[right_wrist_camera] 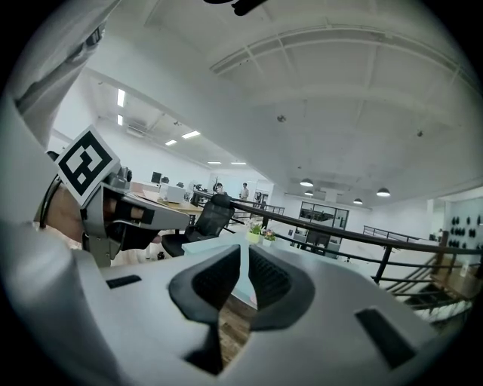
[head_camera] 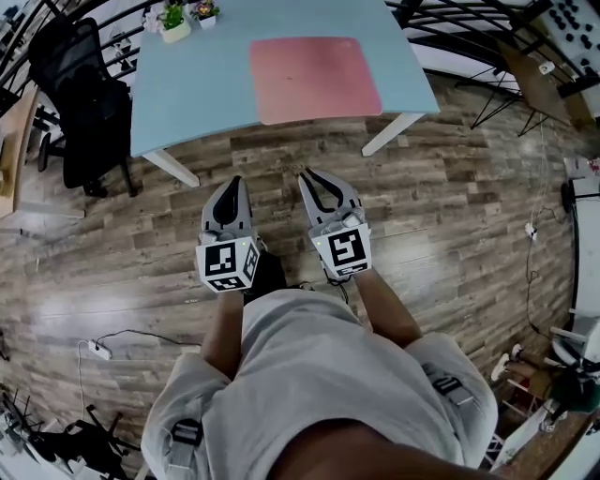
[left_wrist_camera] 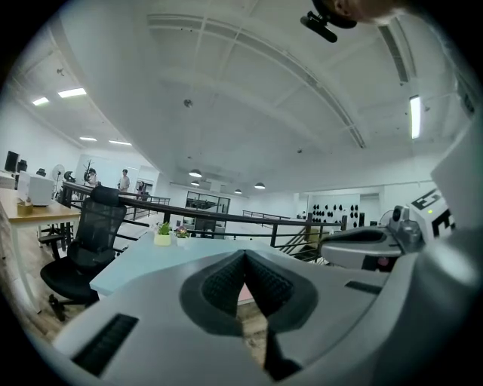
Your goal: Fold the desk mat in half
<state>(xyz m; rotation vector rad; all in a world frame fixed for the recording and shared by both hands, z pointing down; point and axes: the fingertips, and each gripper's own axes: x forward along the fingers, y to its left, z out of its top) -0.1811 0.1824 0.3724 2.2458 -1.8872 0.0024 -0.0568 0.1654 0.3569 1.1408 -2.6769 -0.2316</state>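
Note:
A pink desk mat (head_camera: 314, 77) lies flat and unfolded on the light blue table (head_camera: 187, 84), toward its right half. I stand on the wooden floor a step back from the table. Both grippers are held at waist height, short of the table's front edge and pointing at it. The left gripper (head_camera: 234, 180) (left_wrist_camera: 244, 255) is shut and holds nothing; its pads meet at the tip. A pink sliver of the mat (left_wrist_camera: 243, 294) shows below them. The right gripper (head_camera: 307, 173) (right_wrist_camera: 244, 247) is also shut and holds nothing, with only a thin slit between its pads.
Two small potted plants (head_camera: 174, 21) (head_camera: 204, 11) stand at the table's far left. A black office chair (head_camera: 89, 94) sits left of the table. White table legs (head_camera: 389, 133) angle outward. A power strip with cable (head_camera: 94, 350) lies on the floor at my left. Black railings run behind the table.

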